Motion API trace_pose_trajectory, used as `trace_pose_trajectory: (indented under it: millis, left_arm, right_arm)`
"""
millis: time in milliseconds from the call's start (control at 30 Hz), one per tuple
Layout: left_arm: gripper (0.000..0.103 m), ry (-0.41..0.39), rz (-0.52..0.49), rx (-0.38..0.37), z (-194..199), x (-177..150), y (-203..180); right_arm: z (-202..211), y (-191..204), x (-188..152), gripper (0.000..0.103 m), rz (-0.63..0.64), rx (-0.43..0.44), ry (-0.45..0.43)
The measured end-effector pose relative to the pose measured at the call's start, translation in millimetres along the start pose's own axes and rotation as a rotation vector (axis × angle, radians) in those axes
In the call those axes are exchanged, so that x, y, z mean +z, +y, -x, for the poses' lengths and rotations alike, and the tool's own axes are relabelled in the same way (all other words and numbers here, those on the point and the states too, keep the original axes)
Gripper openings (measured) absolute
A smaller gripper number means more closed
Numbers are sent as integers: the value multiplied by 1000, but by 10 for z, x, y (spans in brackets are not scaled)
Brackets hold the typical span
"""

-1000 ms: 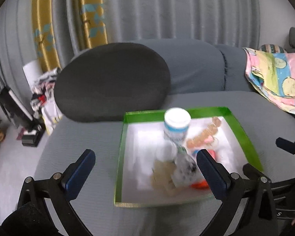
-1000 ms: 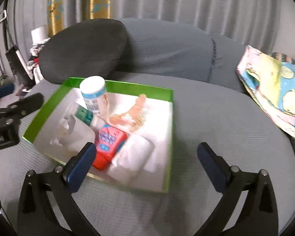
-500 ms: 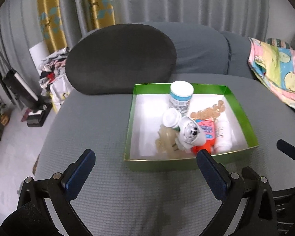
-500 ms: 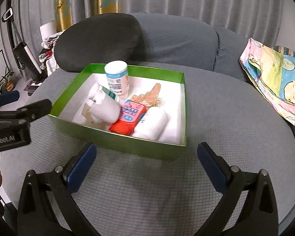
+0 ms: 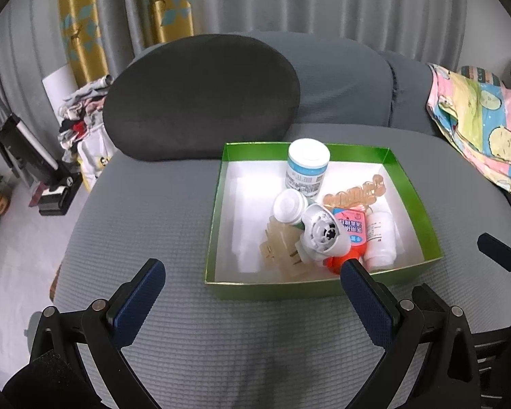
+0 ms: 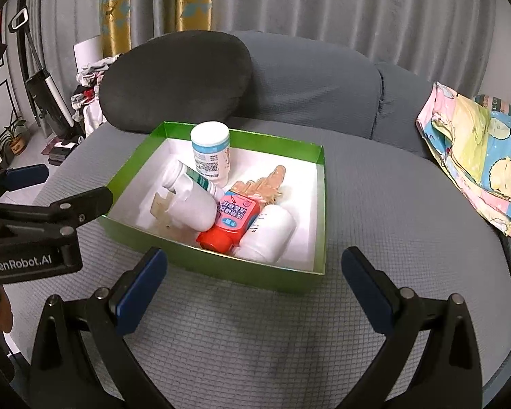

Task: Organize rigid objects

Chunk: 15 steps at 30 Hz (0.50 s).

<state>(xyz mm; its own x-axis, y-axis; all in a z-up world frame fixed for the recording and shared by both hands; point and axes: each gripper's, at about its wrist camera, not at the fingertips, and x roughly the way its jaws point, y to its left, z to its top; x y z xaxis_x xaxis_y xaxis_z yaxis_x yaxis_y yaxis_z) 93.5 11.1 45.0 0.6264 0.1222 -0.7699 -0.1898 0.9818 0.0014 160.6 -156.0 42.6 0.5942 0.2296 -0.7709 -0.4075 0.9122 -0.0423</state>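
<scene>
Two views. Left wrist: left gripper (image 5: 252, 277) spread wide, holding nothing, above the grey sofa (image 5: 146, 225); ahead, a green box (image 5: 323, 288) holding an upright jar (image 5: 306, 167), a tilted white bottle (image 5: 323, 235), a red bottle (image 5: 349, 238), a lying white bottle (image 5: 380, 235), a beige plug (image 5: 282, 248) and an amber piece (image 5: 357, 194). Right wrist: right gripper (image 6: 253, 274) likewise spread and empty, just before the box (image 6: 242, 269); left gripper (image 6: 64, 211) at left; dark cushion (image 6: 173, 78) behind; patterned cloth (image 6: 477, 150) at right.

Soft even indoor light, sharp focus, mild glare on the green box (image 5: 413, 193) white floor, fisheye bending, dark vignetted corners
</scene>
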Motion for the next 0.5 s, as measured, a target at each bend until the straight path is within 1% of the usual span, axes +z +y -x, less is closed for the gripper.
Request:
trace_pose_trajectory:
  millis: [500]
  left_arm:
    - [102, 23, -26, -20, -113, 30, -20]
  right_arm:
    - [-50, -48, -16, 102, -12, -3, 15]
